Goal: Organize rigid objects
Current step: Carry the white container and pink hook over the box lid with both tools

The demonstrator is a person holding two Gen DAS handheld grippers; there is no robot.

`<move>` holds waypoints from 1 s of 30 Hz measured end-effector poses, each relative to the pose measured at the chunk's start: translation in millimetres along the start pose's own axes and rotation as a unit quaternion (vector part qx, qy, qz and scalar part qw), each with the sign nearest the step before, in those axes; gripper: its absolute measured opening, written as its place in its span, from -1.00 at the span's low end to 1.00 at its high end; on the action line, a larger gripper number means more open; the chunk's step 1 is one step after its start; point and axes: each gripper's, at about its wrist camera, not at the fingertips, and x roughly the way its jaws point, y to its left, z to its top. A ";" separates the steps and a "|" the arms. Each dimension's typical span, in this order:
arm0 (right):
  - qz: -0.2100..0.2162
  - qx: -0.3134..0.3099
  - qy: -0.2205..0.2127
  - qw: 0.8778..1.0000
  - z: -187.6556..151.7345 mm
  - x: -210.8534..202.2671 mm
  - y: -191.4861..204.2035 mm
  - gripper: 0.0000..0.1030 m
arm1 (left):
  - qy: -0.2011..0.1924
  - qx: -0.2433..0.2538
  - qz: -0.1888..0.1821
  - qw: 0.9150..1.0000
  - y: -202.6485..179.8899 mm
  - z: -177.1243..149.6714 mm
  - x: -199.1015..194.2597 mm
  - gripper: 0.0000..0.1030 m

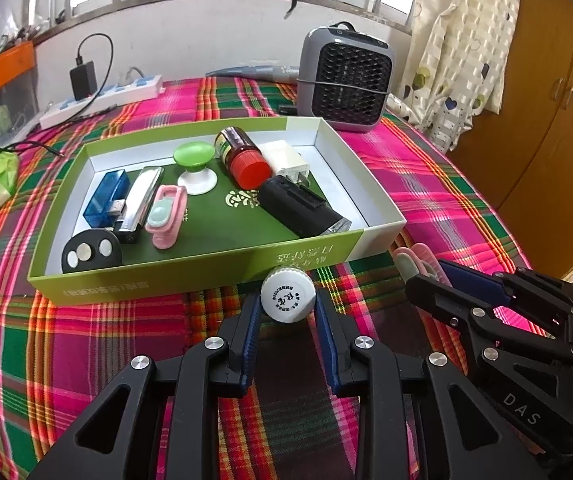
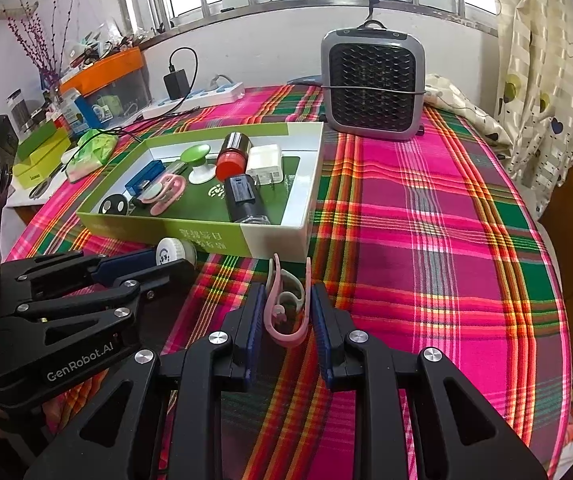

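1. Left wrist view: we see our left gripper (image 1: pixel 288 304) clamped on a small white bottle (image 1: pixel 287 294), its blue pads pressing both sides of the white cap, which faces the camera with printed characters on it.
2. The bottle sits just in front of the near wall of the green box (image 1: pixel 202 270), close to touching it, above the plaid tablecloth (image 1: pixel 86 340).
3. In the right wrist view, our right gripper (image 2: pixel 288 308) holds a pink clip (image 2: pixel 286 306) between its fingers; the pads touch the clip's outer curves on both sides, so we read it as gripped.
4. The pink clip is just in front of the box's white near corner, to the right of the bottle.
5. Inside the box we count a black remote (image 1: pixel 91 255) at the near left corner, a blue USB device (image 1: pixel 106 198), a silver lighter-like bar (image 1: pixel 140 202) and a second pink clip (image 1: pixel 166 216) side by side.
6. Farther back lie a green-topped knob (image 1: pixel 195 166), a brown bottle with a red cap (image 1: pixel 242 156), a white charger (image 1: pixel 286 160) and a black flashlight (image 1: pixel 300 210) near the right wall.
7. Behind the box stand a grey fan heater (image 1: pixel 346 80) and a white power strip (image 1: pixel 102 100) with a black adapter plugged in.
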 end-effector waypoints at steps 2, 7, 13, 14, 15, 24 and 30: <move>-0.001 0.001 -0.001 1.000 0.1 -1.1 0.2 -0.52 | -0.003 0.001 0.002 1.000 0.6 -0.3 -2.3 -0.49; -0.003 0.002 -0.006 1.000 1.2 -4.8 1.8 -0.52 | -0.010 0.000 0.004 1.000 3.8 -0.6 -9.1 -0.49; -0.003 0.000 -0.012 1.000 3.1 -8.9 6.9 -0.52 | -0.019 0.000 0.007 1.000 8.3 0.4 -18.2 -0.49; -0.003 -0.001 -0.013 1.000 3.8 -9.5 7.9 -0.52 | -0.021 0.001 0.008 1.000 9.2 0.7 -20.0 -0.49; -0.003 -0.002 -0.014 1.000 4.3 -10.2 9.0 -0.52 | -0.024 0.001 0.008 1.000 9.9 1.1 -22.1 -0.49; -0.004 -0.012 -0.025 1.000 12.5 -15.3 19.6 -0.52 | -0.041 0.003 0.011 0.999 16.2 7.1 -36.0 -0.49; -0.004 -0.017 -0.029 0.999 17.6 -16.0 25.2 -0.52 | -0.047 0.003 0.014 0.999 21.1 10.1 -40.0 -0.49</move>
